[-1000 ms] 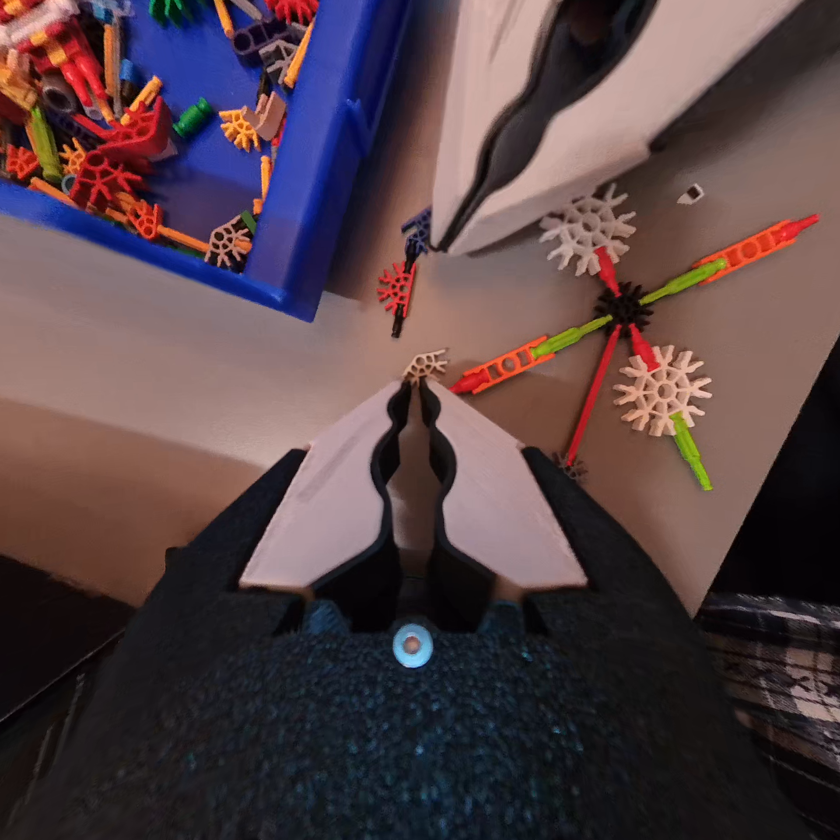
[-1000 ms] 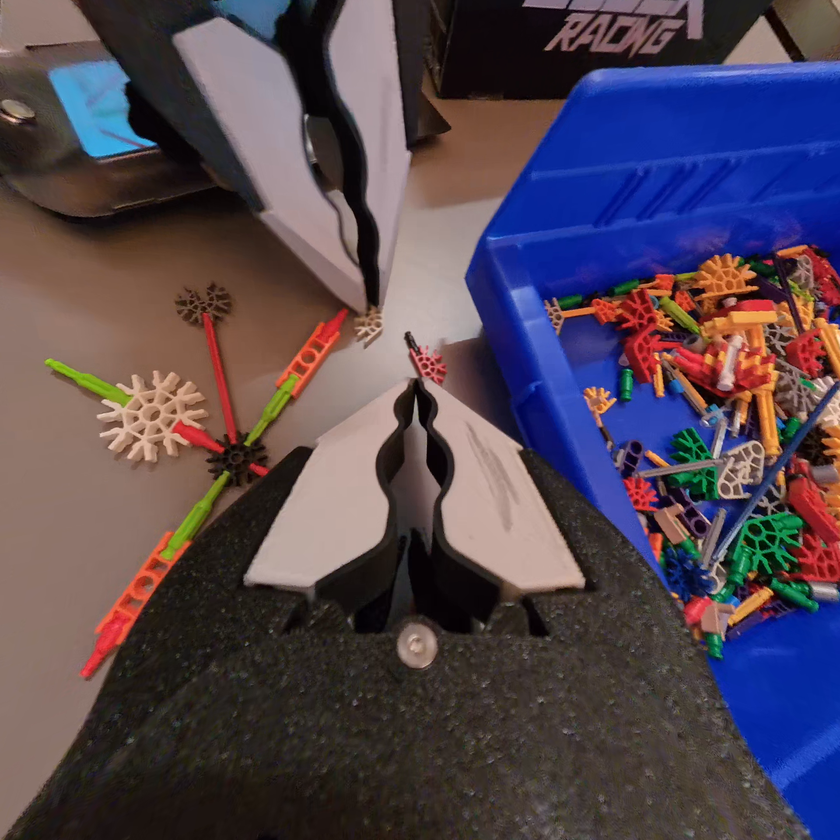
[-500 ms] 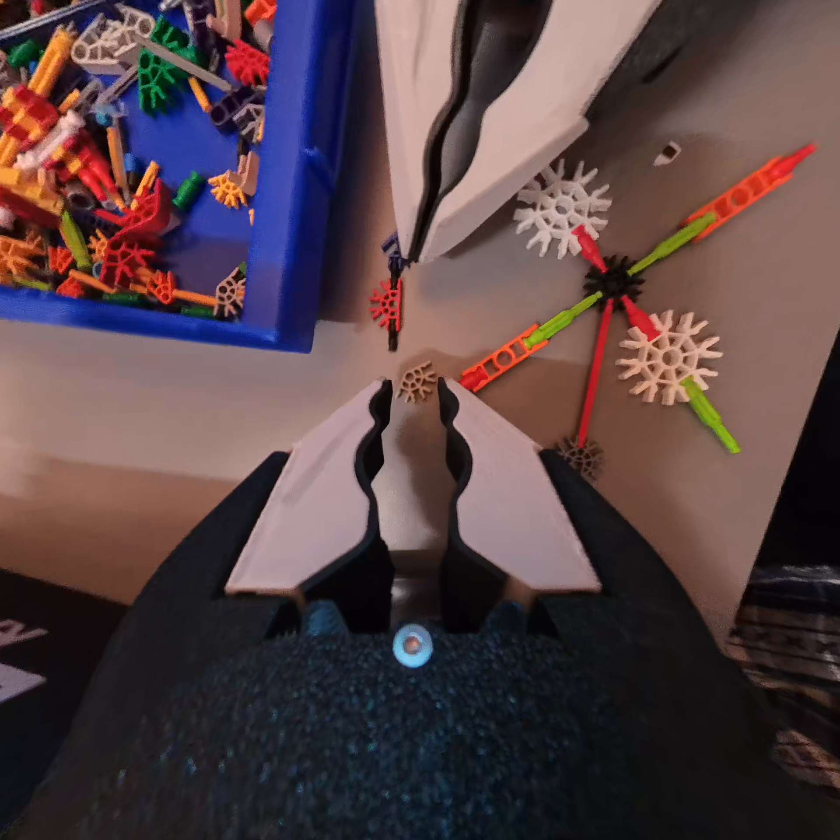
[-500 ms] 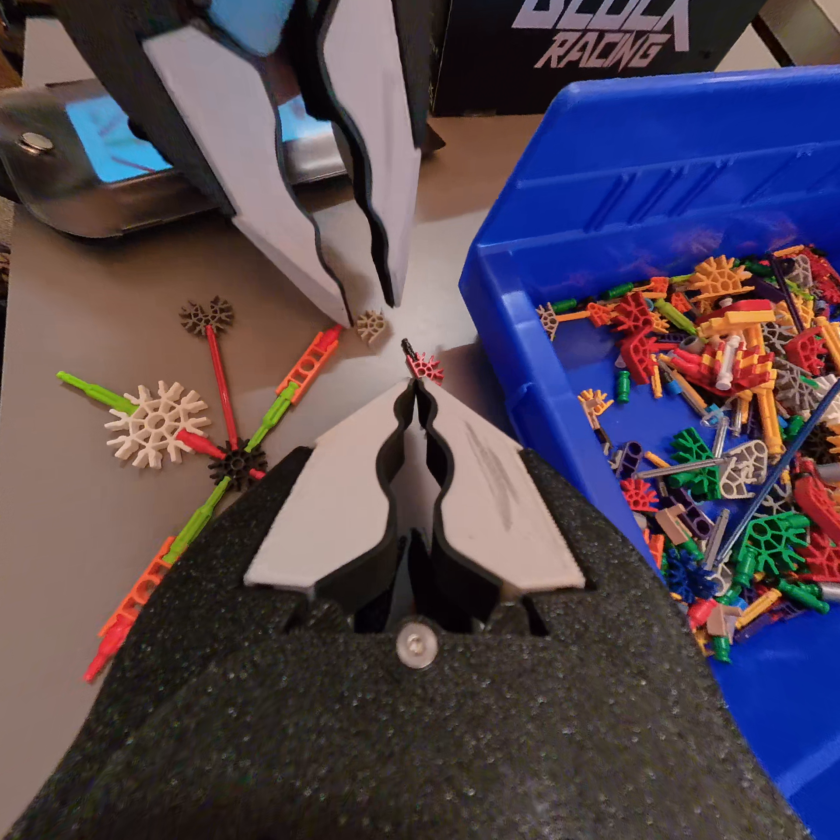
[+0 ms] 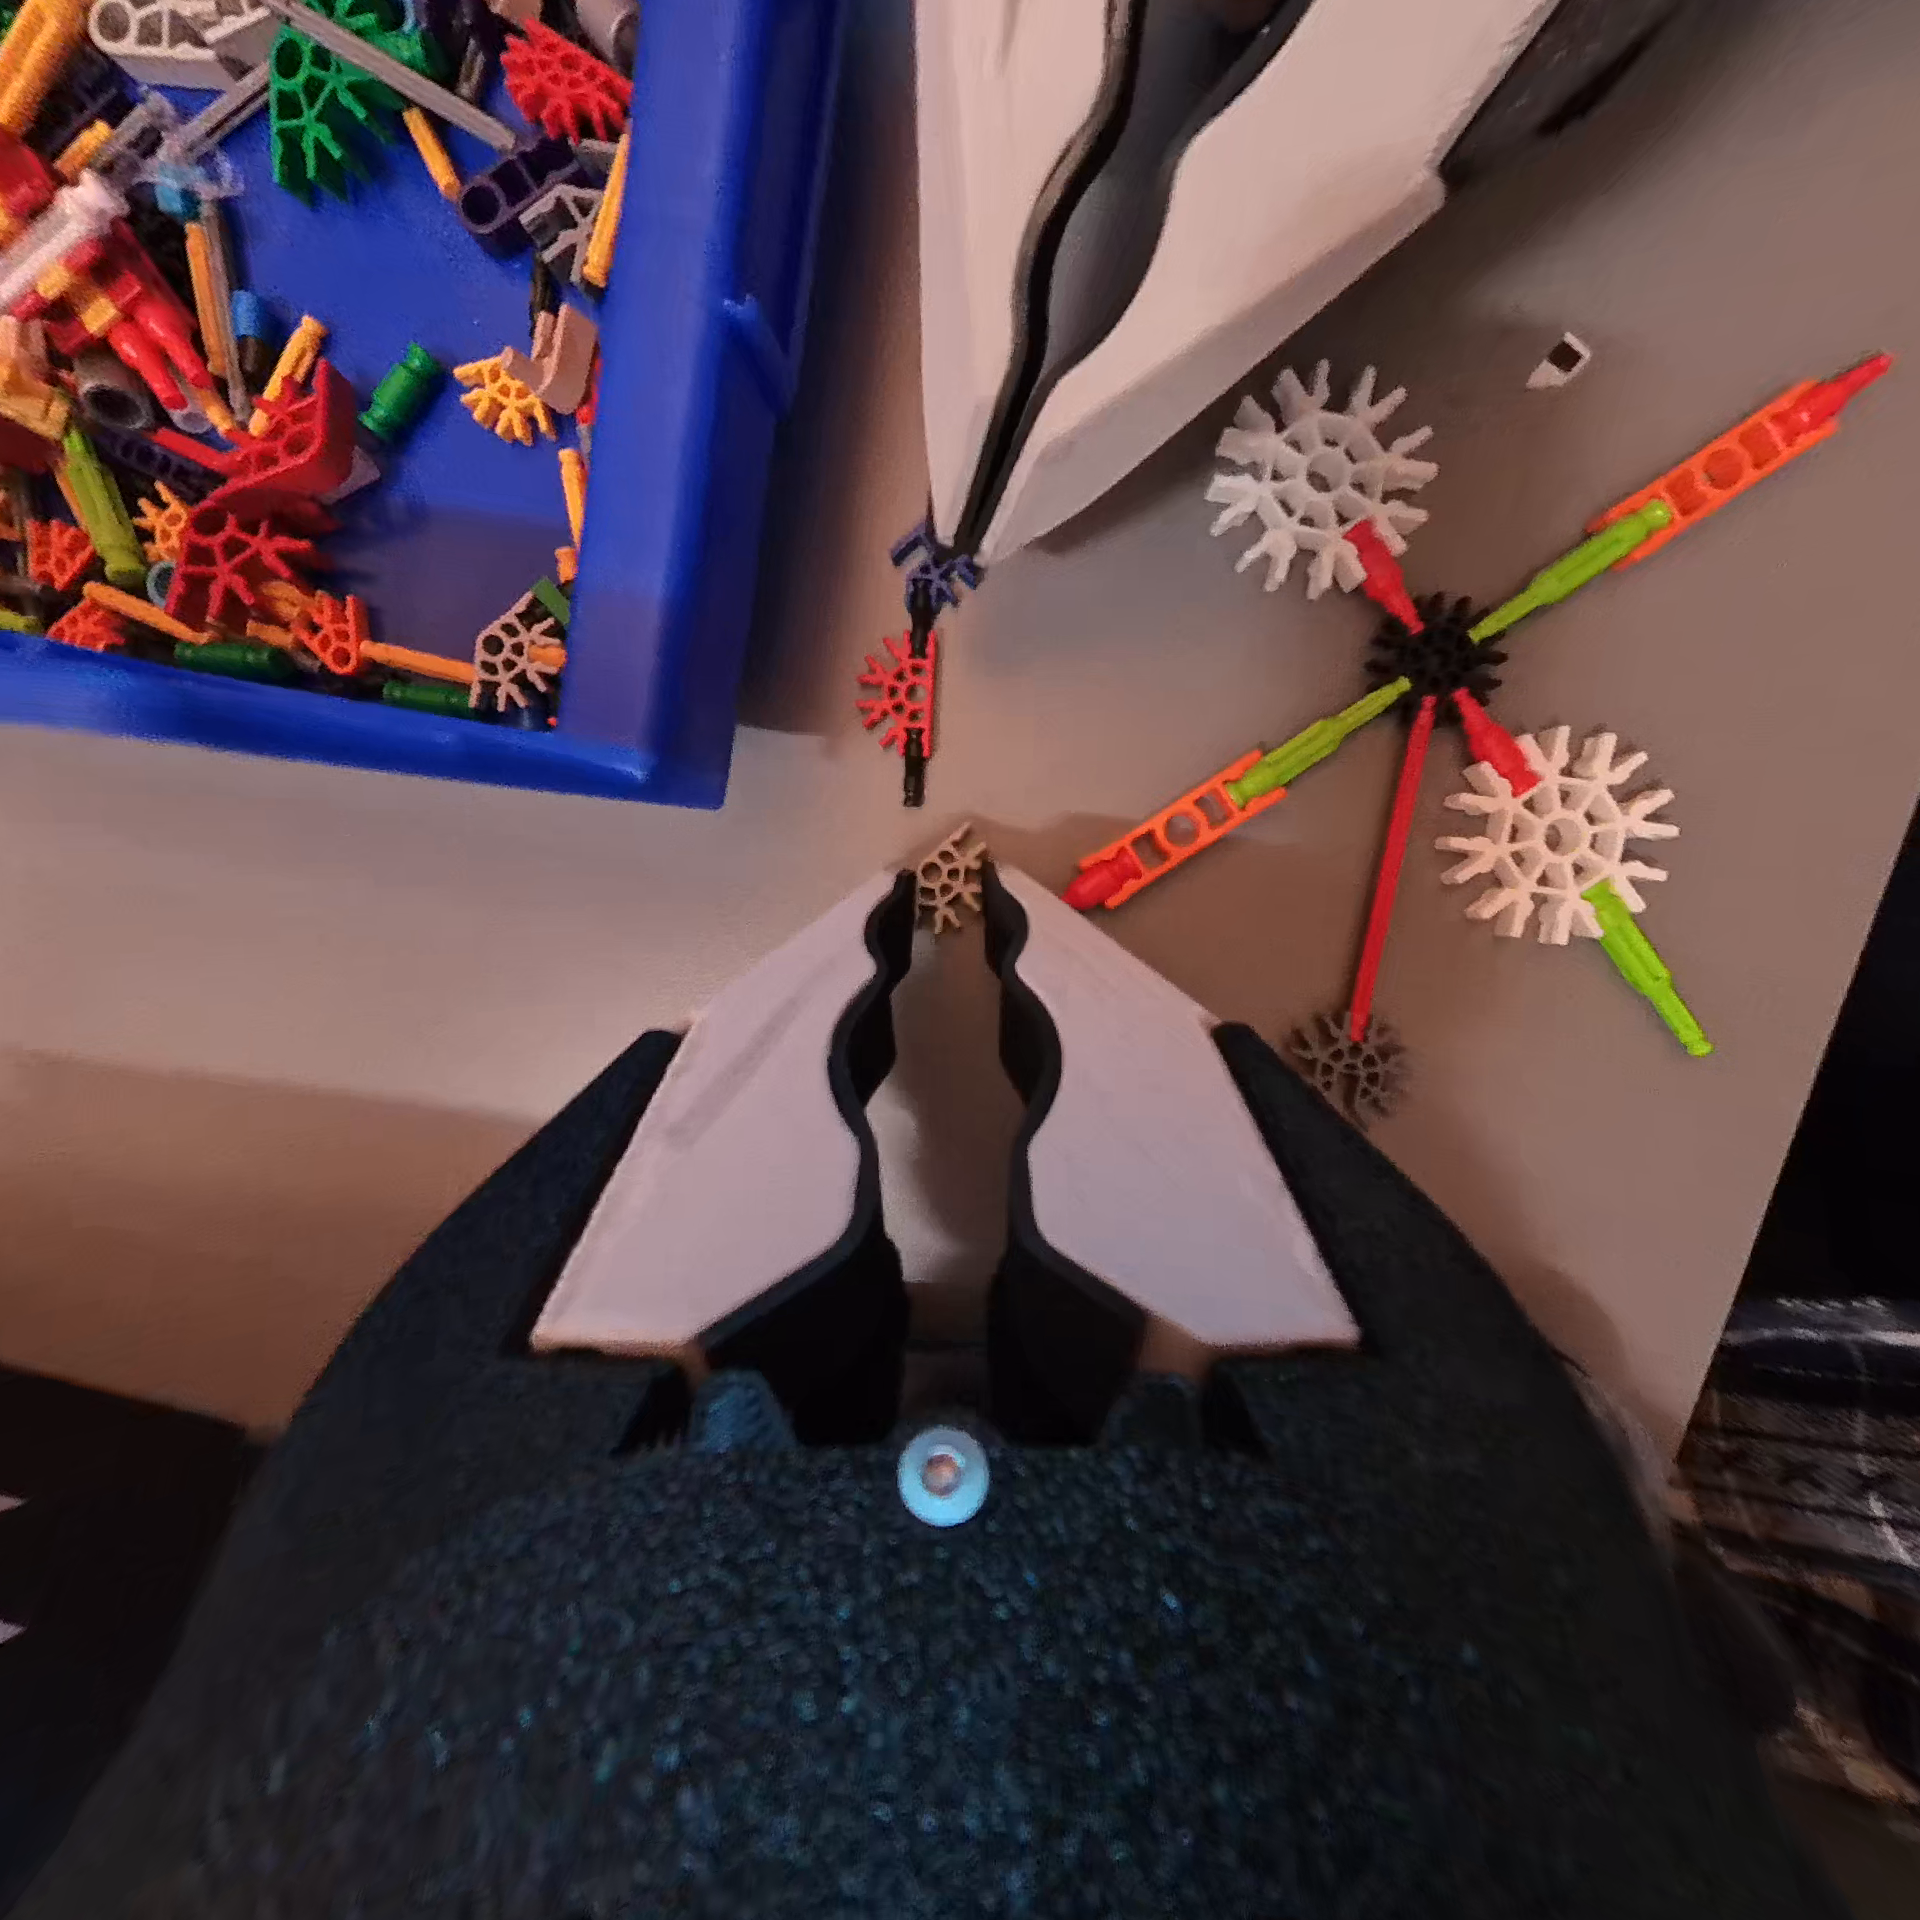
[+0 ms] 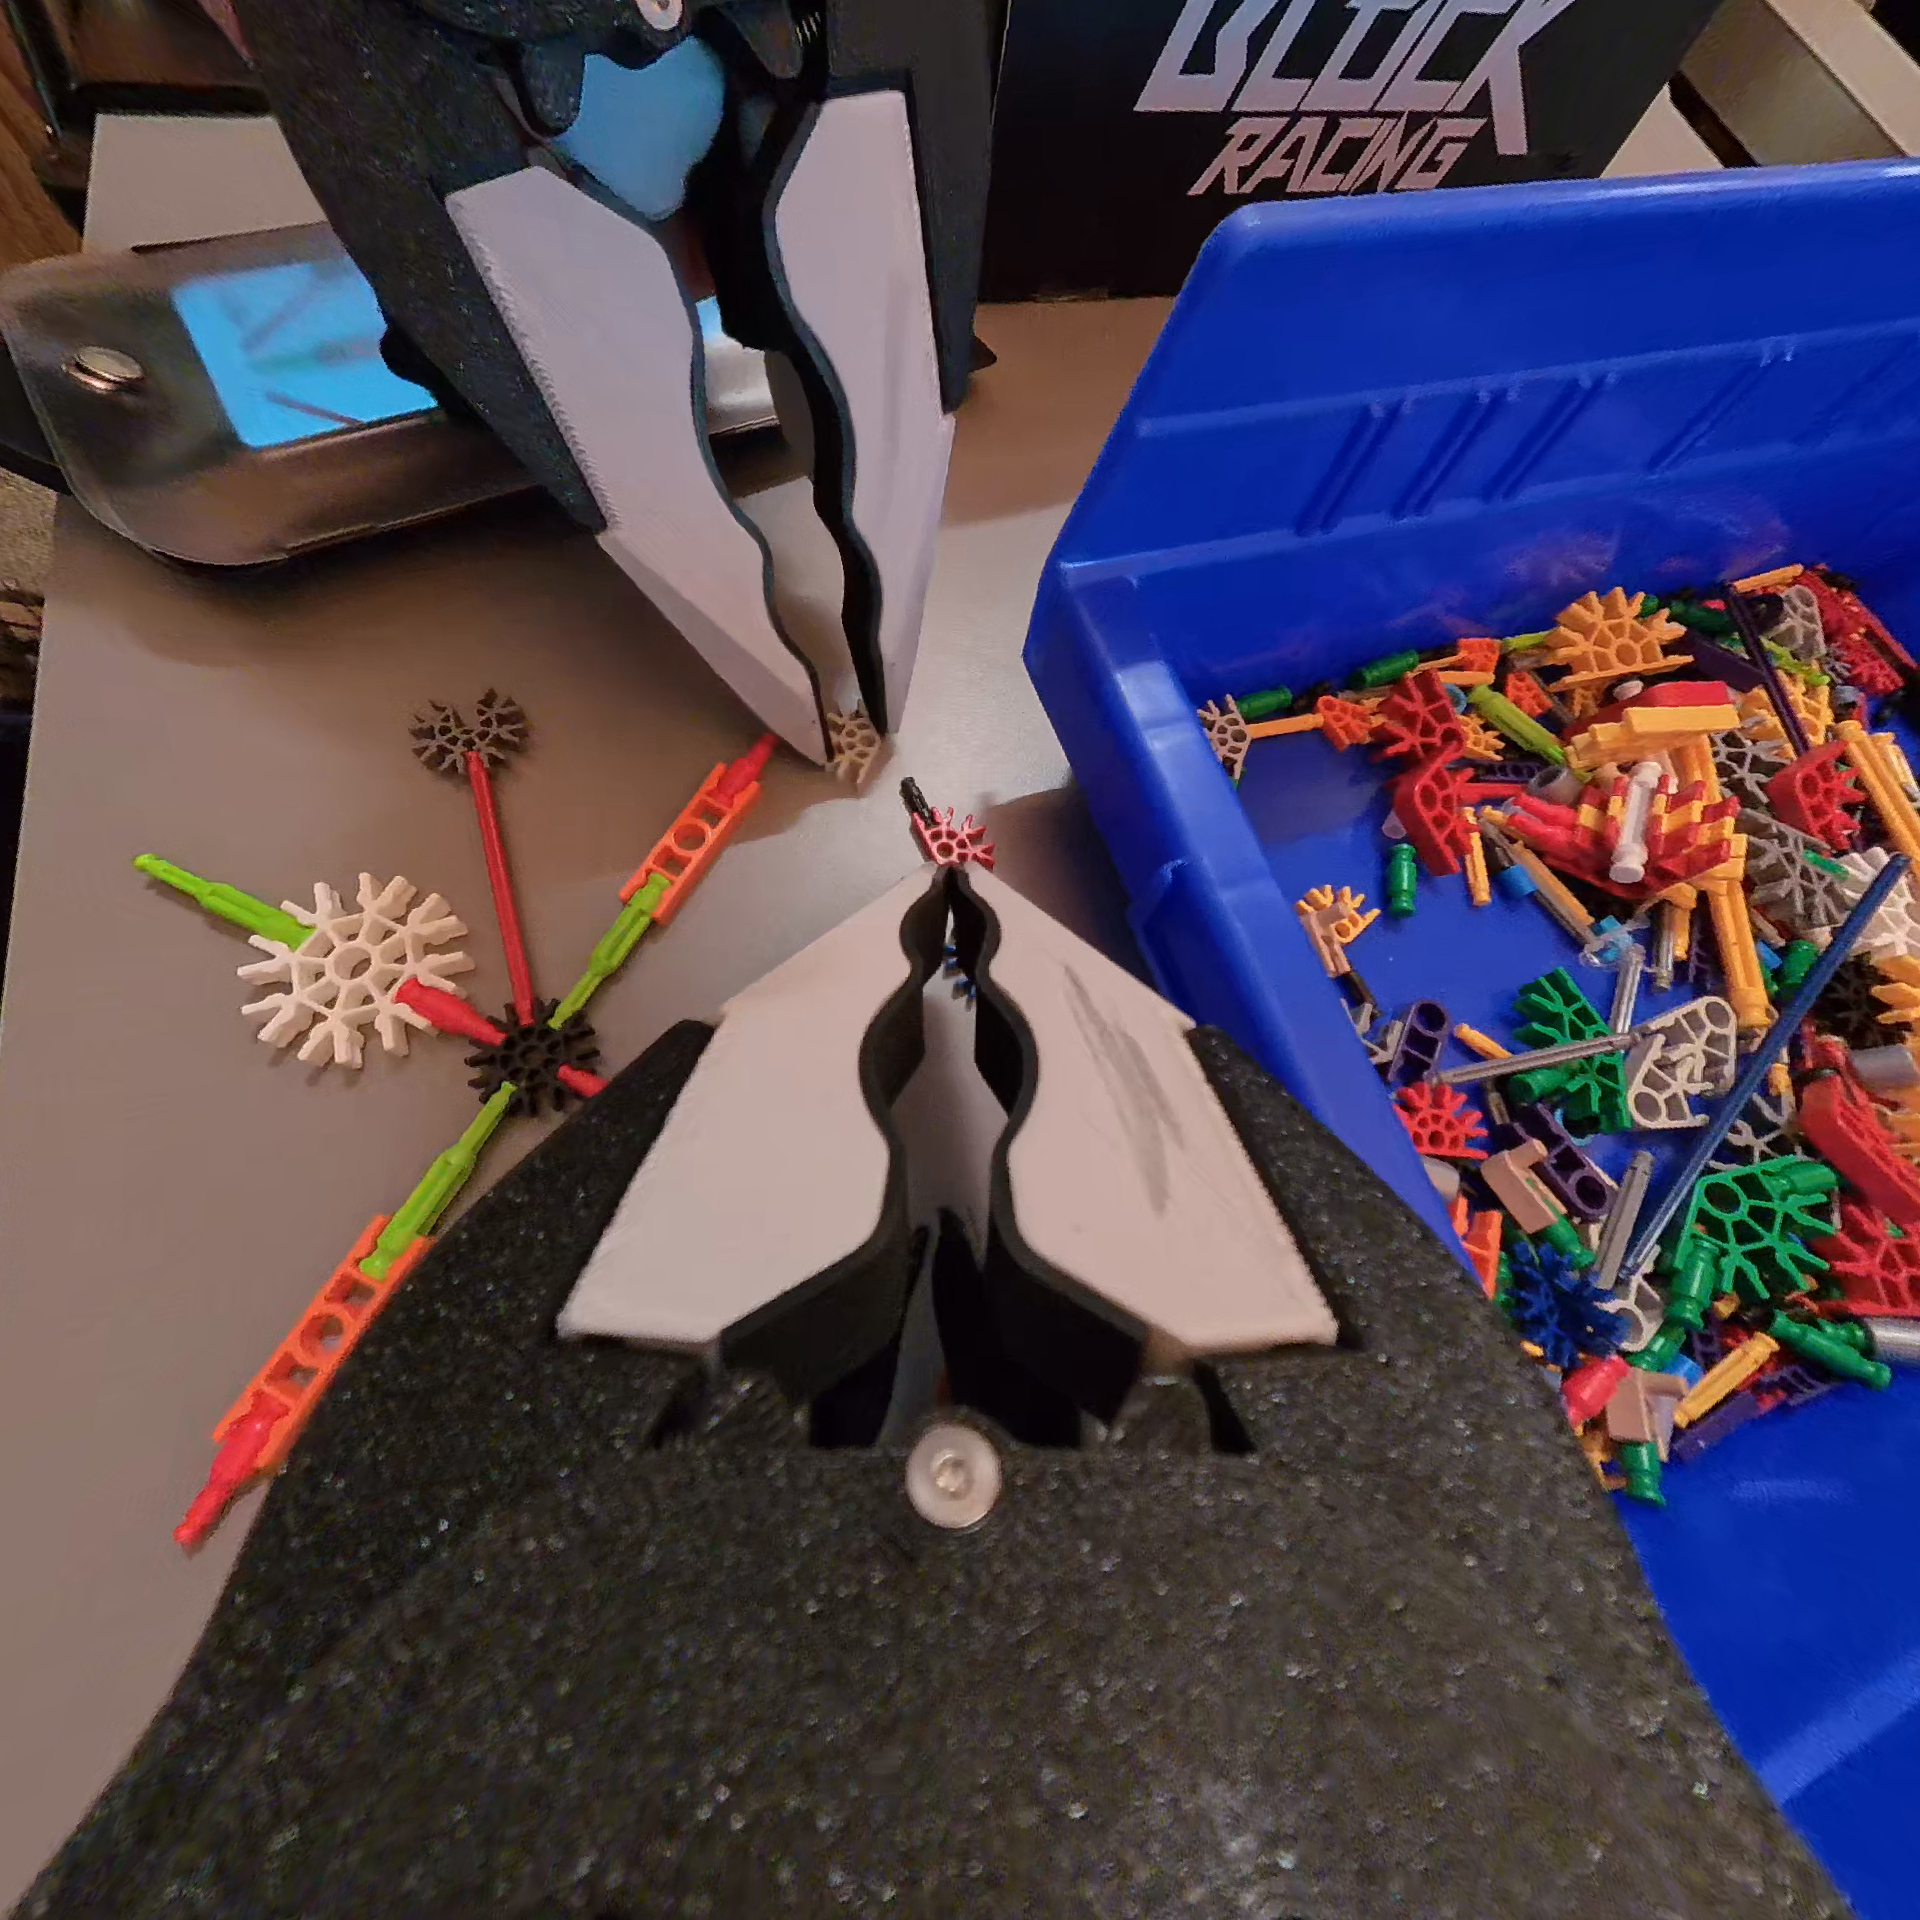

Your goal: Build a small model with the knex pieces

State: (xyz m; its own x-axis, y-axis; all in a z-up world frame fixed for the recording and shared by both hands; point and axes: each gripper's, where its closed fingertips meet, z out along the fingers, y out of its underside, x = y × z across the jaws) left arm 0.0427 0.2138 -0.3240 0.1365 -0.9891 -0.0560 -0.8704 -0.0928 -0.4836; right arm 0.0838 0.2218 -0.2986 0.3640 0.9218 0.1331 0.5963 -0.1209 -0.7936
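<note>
In the left wrist view, my left gripper (image 5: 948,891) stands narrowed, its fingertips pinching a small tan connector (image 5: 949,876) that sits on the grey table (image 5: 312,935); whether the piece is lifted clear of the surface cannot be told. To the left, the blue bin (image 5: 686,416) of mixed building pieces is cut off by the frame. Just beyond the tan connector lies a short black rod (image 5: 916,717) carrying a red half-connector (image 5: 896,691) and a dark blue connector (image 5: 932,566). My right gripper (image 5: 961,545) is clamped on the blue end, its fingers hiding most of that piece; in its own view, only a sliver of blue shows between the fingers. To the right lies a spoked assembly: a black hub (image 5: 1436,652) with green, red and orange rods and two white snowflake connectors (image 5: 1320,480), one partly overlapped by the right gripper. A brown connector (image 5: 1349,1062) ends the long red rod.
</note>
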